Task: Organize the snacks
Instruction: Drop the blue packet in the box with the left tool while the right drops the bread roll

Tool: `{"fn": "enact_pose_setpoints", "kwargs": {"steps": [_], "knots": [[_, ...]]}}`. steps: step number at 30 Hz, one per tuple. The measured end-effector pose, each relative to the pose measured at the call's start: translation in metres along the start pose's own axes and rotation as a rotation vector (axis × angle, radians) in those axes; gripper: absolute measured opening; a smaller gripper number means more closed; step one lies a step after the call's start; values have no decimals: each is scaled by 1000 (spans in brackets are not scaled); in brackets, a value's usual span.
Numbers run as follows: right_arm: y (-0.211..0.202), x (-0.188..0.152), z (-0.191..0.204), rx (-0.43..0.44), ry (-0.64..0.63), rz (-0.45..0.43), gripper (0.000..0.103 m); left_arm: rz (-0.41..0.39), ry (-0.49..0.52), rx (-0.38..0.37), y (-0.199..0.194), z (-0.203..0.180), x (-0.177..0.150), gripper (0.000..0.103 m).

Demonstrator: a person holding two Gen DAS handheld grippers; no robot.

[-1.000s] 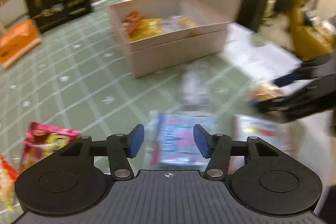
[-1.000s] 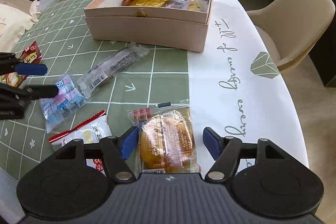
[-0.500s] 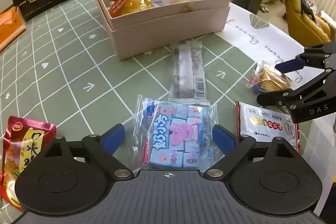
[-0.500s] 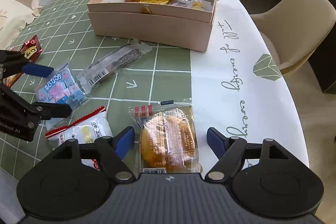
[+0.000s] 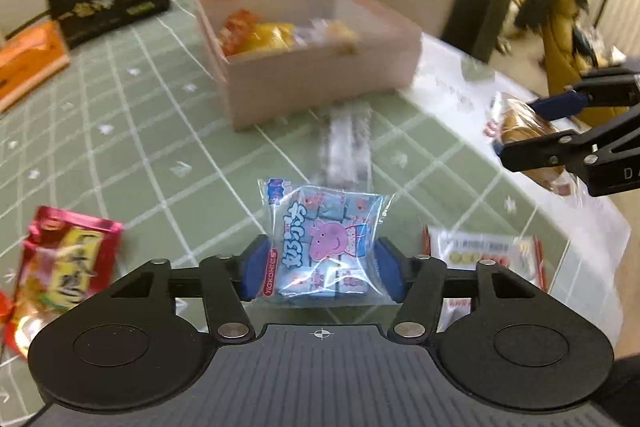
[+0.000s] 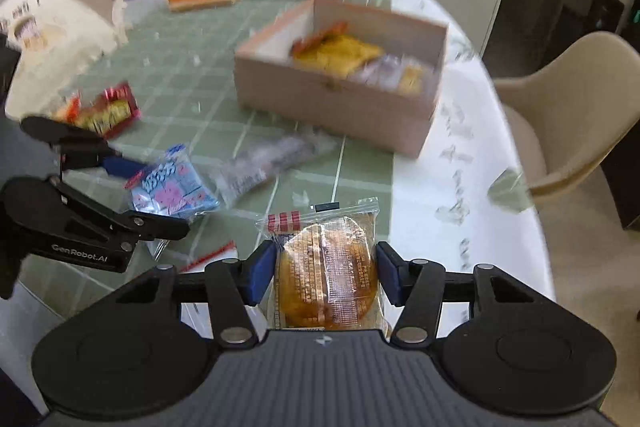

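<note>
Above the worktop (image 5: 132,131), short of the pink box (image 6: 332,103): left hand-held gripper (image 5: 320,269) closing on blue candy bag (image 5: 326,247), right hand-held gripper (image 6: 325,273) closing on wrapped cake (image 6: 328,275). Both packets judged light, crinkly, slippery. Cake judged soft, crushable; best pinched gently at sides.

Snacks (image 6: 356,57) in box (image 6: 332,103); box on table (image 6: 224,131).

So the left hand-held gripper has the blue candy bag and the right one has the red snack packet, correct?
Not quite. The right hand-held gripper is closing on the wrapped round cake, as the right wrist view shows. The red snack packet lies on the table. The left hand-held gripper has the blue candy bag.
</note>
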State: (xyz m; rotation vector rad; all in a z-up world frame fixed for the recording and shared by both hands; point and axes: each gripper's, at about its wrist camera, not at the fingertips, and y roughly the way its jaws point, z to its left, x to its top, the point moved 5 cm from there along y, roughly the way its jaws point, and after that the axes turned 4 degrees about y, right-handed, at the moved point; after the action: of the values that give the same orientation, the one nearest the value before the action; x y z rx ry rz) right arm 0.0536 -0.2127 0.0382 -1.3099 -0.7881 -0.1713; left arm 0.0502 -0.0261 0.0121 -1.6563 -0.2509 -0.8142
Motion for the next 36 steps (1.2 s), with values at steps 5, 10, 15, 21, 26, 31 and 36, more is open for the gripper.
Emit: {"fn": "enact_pose_setpoints", "kwargs": {"steps": [5, 10, 15, 21, 26, 31, 36], "knots": [[-27, 22, -13, -22, 29, -74, 54, -220, -134, -93, -45, 21, 78, 62], [-32, 42, -14, -37, 47, -121, 54, -319, -201, -138, -32, 42, 163, 70], [-28, 52, -9, -74, 23, -124, 54, -442, -356, -113, -41, 71, 183, 63], [-24, 84, -19, -57, 56, -148, 54, -384, -399, -41, -54, 101, 133, 63], [-2, 177, -28, -46, 99, -253, 75, -237, -498, 34, -36, 121, 65, 63], [29, 199, -27, -85, 99, -216, 80, -160, -536, 208, -56, 165, 0, 62], [49, 159, -6, 12, 102, -125, 80, -135, -623, 388, -78, 220, -54, 62]]}}
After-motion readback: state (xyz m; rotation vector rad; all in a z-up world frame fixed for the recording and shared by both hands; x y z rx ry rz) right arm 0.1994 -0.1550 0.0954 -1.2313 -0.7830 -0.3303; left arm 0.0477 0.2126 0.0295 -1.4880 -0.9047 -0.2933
